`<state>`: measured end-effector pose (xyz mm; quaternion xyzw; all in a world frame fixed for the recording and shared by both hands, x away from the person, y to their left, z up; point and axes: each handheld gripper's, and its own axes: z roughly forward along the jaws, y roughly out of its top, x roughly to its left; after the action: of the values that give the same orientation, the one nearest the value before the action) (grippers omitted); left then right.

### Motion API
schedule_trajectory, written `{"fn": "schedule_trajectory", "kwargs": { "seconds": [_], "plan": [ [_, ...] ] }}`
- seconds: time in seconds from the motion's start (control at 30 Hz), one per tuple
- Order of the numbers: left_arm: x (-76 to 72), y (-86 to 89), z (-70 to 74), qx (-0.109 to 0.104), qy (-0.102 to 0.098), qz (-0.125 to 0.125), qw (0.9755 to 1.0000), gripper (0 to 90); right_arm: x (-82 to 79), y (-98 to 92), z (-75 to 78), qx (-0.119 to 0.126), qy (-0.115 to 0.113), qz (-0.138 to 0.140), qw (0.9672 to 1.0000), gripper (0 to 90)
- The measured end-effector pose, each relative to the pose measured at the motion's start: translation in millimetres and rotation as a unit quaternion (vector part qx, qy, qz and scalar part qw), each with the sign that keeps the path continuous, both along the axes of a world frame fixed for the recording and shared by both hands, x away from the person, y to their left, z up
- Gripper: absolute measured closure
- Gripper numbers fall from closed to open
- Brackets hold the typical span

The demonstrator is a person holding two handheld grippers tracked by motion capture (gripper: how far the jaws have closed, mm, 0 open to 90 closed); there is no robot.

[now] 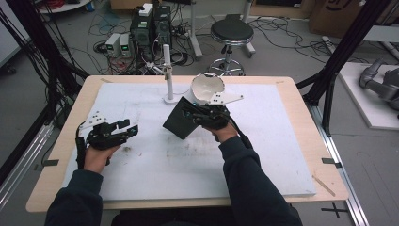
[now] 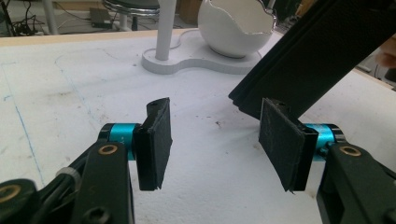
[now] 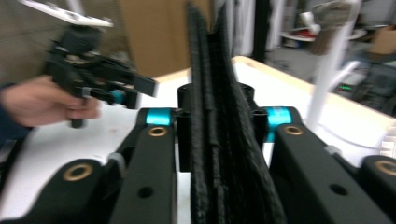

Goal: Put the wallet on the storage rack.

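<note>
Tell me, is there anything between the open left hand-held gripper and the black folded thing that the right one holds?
Nothing visible stands between them. The left hand-held gripper has open jaws over bare white mat, and the black folded thing, clamped in the right hand-held gripper, hangs just beyond its right pad. The white stand and broken shell bowl are farther back.

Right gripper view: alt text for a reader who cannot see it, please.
The right gripper clamps a flat black folded thing edge-on between its jaws. The left gripper, in a hand, hovers over the white table at upper left.
</note>
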<state>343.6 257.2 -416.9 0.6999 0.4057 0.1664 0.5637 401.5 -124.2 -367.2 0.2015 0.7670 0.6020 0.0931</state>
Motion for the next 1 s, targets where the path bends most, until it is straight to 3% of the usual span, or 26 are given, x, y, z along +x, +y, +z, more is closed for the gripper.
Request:
{"fn": "schedule_trajectory", "kwargs": {
  "seconds": [0.03,0.1,0.27,0.33,0.47,0.67,0.7,0.83,0.87,0.93,1.0],
  "plan": [
    [-0.2,0.4,0.1,0.001,-0.001,0.001,1.0000,44.0,-0.2,-0.8,2.7,-0.011,-0.005,-0.012,0.9999,74.9],
    [-0.5,1.5,0.0,0.000,-0.002,0.003,1.0000,44.3,1.8,-6.5,8.8,-0.004,0.000,-0.022,0.9998,75.4],
    [-0.5,3.2,-0.6,0.005,-0.001,0.006,1.0000,44.9,3.6,-25.2,35.3,0.000,-0.030,-0.033,0.9990,75.3],
    [-1.6,1.9,0.0,0.016,-0.005,0.009,0.9998,45.0,6.6,-32.1,47.5,-0.001,-0.044,-0.037,0.9983,75.3],
    [-1.9,1.3,1.3,0.030,-0.009,0.014,0.9994,39.9,16.0,-44.2,72.4,-0.023,-0.068,-0.047,0.9963,75.4],
    [-0.9,3.5,1.3,0.030,-0.007,0.039,0.9987,21.5,32.4,-56.5,96.5,-0.050,-0.105,-0.058,0.9915,75.3],
    [-1.2,4.6,1.5,0.031,-0.010,0.041,0.9986,21.5,40.3,-59.9,104.6,-0.058,-0.126,-0.059,0.9886,75.3],
    [-1.4,5.3,0.6,0.035,-0.005,0.041,0.9986,21.5,50.4,-61.0,113.2,-0.067,-0.147,-0.063,0.9848,75.3],
    [-1.0,5.1,0.0,0.038,0.000,0.038,0.9985,21.5,57.7,-60.1,116.2,-0.078,-0.161,-0.070,0.9814,75.2],
    [-1.0,4.8,0.1,0.038,-0.001,0.038,0.9986,21.5,64.7,-59.3,117.3,-0.091,-0.171,-0.073,0.9784,75.2],
    [-1.2,4.9,0.2,0.035,0.001,0.038,0.9987,21.5,72.3,-59.5,115.9,-0.094,-0.165,-0.082,0.9784,75.2]
  ]
}}
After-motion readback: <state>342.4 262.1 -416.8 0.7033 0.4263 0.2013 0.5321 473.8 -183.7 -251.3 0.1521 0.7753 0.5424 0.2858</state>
